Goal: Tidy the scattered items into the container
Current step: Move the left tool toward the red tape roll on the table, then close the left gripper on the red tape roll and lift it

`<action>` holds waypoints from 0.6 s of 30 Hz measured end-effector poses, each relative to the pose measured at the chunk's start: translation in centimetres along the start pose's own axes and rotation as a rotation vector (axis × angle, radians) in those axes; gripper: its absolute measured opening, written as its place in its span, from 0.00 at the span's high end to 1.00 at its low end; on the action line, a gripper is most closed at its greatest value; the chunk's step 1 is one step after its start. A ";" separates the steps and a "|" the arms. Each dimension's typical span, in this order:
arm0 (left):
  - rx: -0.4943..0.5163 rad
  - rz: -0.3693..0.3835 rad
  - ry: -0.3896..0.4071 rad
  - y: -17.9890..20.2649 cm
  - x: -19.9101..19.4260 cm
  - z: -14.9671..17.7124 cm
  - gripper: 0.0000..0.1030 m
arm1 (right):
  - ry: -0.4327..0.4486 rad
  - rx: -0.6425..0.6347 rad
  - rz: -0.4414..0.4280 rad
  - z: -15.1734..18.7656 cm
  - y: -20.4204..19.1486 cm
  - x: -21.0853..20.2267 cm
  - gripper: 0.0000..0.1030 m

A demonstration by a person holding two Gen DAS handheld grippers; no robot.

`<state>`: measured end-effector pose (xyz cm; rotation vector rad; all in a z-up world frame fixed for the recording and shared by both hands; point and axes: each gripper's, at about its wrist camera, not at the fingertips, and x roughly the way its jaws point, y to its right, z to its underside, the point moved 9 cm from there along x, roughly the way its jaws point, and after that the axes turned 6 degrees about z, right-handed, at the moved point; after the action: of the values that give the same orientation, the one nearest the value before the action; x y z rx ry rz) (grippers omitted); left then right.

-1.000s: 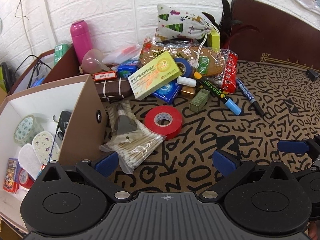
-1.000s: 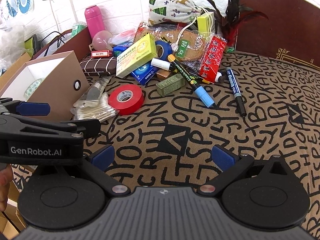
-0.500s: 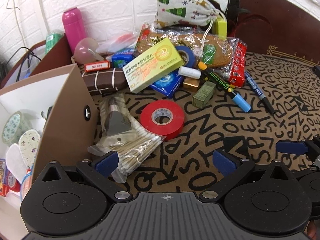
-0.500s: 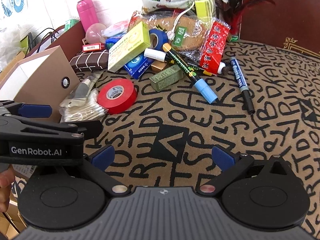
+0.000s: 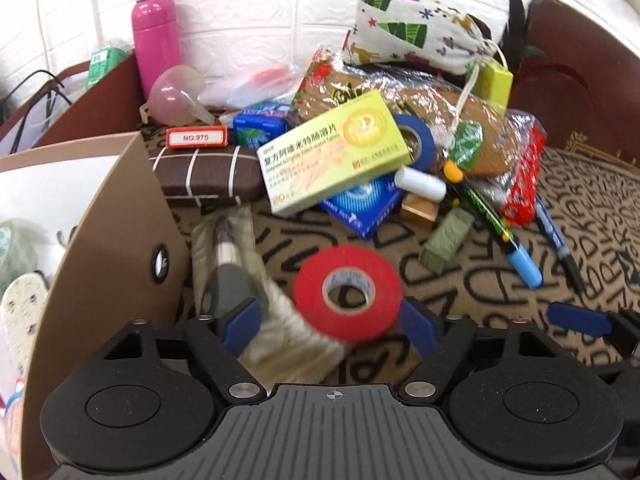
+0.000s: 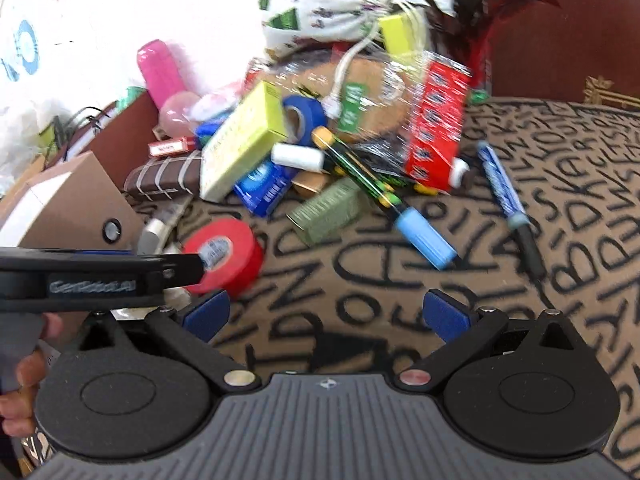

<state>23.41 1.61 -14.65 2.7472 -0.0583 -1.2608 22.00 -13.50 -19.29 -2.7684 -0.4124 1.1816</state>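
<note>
A red tape roll [image 5: 348, 292] lies on the letter-patterned mat, just right of the brown box [image 5: 116, 232] with a white inside. My left gripper [image 5: 328, 322] is over the roll with its jaws closing; the roll sits between the blue pads, and the left pad stands clear of it. In the right wrist view the left gripper's black finger [image 6: 176, 268] reaches across the red tape roll [image 6: 232, 256]. My right gripper [image 6: 326, 312] hangs open over bare mat with nothing between its fingers, and one of its blue pads [image 5: 572, 316] shows at the right of the left wrist view.
A bag of cotton swabs [image 5: 288, 336] lies under the left gripper. Behind it lies a pile: yellow-green medicine box [image 5: 332, 156], blue tape [image 5: 416, 146], brown checked case [image 5: 200, 174], green box [image 5: 444, 244], markers [image 5: 516, 256], pink bottle [image 5: 156, 36], printed pouch [image 5: 416, 28]. A hand [image 6: 20, 396] grips the left tool.
Both grippers moved forward and down toward the pile. The red tape roll now sits between the left gripper's pads, which have come closer together. The right gripper stays open.
</note>
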 end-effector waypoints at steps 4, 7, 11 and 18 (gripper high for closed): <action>-0.018 0.048 -0.018 -0.1 1.6 -0.3 0.41 | 0.007 -0.054 -0.052 -0.4 -1.8 1.2 0.08; -0.040 0.066 -0.005 -0.6 2.3 -0.3 0.46 | -0.001 -0.088 -0.059 -0.6 -3.1 2.2 0.16; -0.073 0.064 0.004 -1.3 2.5 -0.8 0.51 | -0.023 -0.091 -0.085 -0.6 -4.2 3.5 0.30; -0.059 0.030 -0.005 -1.9 3.2 -1.0 0.61 | -0.028 -0.087 -0.115 -1.2 -5.5 5.1 0.44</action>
<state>26.28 3.35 -16.65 2.6836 -0.0618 -1.2418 25.07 -6.72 -20.90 -2.7601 -0.6318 1.2049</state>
